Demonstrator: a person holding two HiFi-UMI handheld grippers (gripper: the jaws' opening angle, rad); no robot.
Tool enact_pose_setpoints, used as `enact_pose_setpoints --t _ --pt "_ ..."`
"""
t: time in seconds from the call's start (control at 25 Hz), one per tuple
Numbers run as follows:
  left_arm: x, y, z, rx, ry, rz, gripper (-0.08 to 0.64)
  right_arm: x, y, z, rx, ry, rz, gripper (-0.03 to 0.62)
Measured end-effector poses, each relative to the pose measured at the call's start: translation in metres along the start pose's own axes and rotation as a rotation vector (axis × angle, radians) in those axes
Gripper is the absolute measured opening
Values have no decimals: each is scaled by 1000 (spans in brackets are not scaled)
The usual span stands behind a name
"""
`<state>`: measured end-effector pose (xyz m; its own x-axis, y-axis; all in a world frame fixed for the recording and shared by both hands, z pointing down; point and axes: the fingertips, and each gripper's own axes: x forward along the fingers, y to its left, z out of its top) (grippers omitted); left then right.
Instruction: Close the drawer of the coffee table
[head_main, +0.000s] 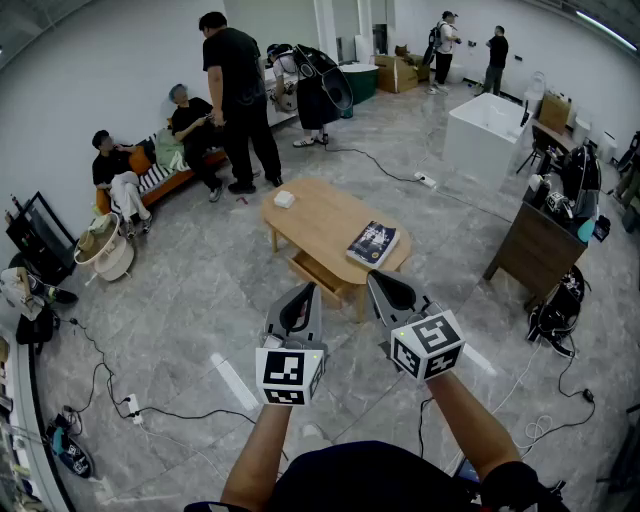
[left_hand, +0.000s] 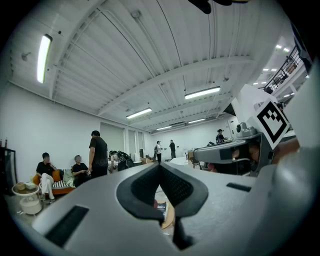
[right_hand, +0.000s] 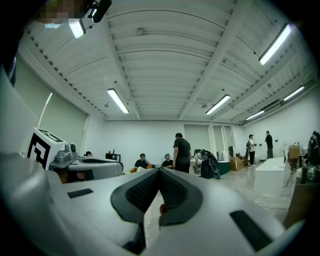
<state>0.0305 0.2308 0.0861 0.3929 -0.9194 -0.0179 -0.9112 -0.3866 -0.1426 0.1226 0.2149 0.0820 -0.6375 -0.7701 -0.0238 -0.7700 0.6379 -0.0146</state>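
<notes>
Drawer: pulled out of the coffee table on its near long side, pointing toward the person, crosswise to the tabletop's long axis (far left to near right). Seen only from the head view.

Nearest: left gripper and right gripper, side by side above the floor, short of the drawer and apart from it, only floor between. Tips of each pressed together, nothing held.

Through the slit under the left tips, in the left gripper view: a slice of book and table edge.

On the tabletop: book at the near right end, small white box at the far left.

Beyond: standing person in black, seated people on an orange bench.
</notes>
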Motion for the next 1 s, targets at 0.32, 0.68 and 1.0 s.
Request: enact_pose_setpoints --t 0.32,0.68,1.0 --pt "-4 -7 -3 -15 3 6 2 -9 -1 -4 30 -11 3 11" --pt "-15 -16 -6 -53 6 20 2 -24 2 -7 27 -7 18 11" --pt "-20 -8 -5 -63 11 28 2 -21 10 -2 35 -18 24 11"
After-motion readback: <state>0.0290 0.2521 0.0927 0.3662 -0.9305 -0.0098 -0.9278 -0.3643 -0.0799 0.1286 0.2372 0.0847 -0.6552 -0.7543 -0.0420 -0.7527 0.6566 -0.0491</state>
